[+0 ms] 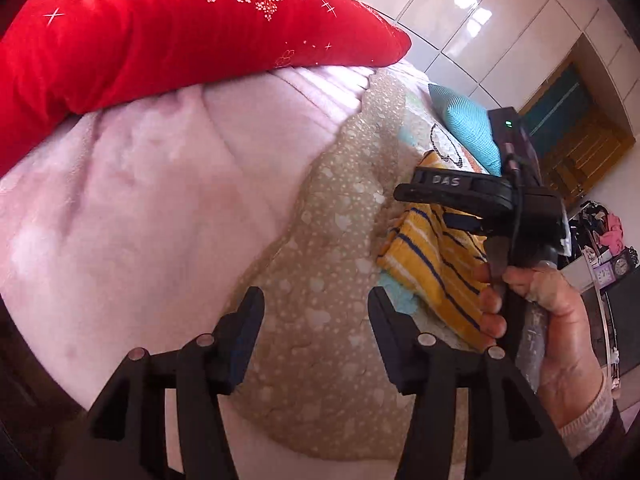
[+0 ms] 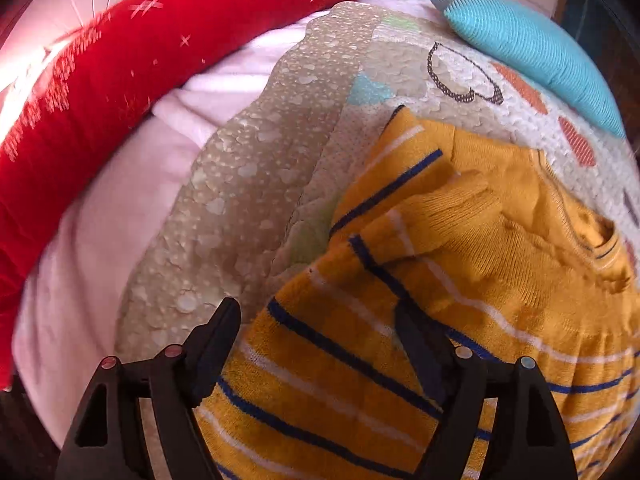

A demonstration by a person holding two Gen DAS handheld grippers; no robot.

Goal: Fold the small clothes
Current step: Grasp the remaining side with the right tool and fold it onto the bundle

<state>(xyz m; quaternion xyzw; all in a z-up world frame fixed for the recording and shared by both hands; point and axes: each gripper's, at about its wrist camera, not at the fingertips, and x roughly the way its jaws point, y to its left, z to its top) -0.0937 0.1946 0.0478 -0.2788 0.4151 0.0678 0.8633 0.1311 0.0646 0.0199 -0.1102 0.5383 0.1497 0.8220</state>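
A small yellow knit sweater (image 2: pixel 460 272) with blue and white stripes lies on a patterned quilt (image 2: pixel 248 184), one sleeve folded across its chest. My right gripper (image 2: pixel 316 320) is open just above the sweater's lower left edge, holding nothing. In the left wrist view my left gripper (image 1: pixel 316 308) is open and empty over the beige quilt (image 1: pixel 320 272), left of the sweater (image 1: pixel 436 264). The right gripper (image 1: pixel 424 192) and the hand holding it hover over the sweater there.
A red floral duvet (image 1: pixel 160 32) is bunched at the far left over a pink blanket (image 1: pixel 140 184). A turquoise pillow (image 2: pixel 532 48) lies behind the sweater. White wardrobe doors (image 1: pixel 480 20) stand beyond the bed.
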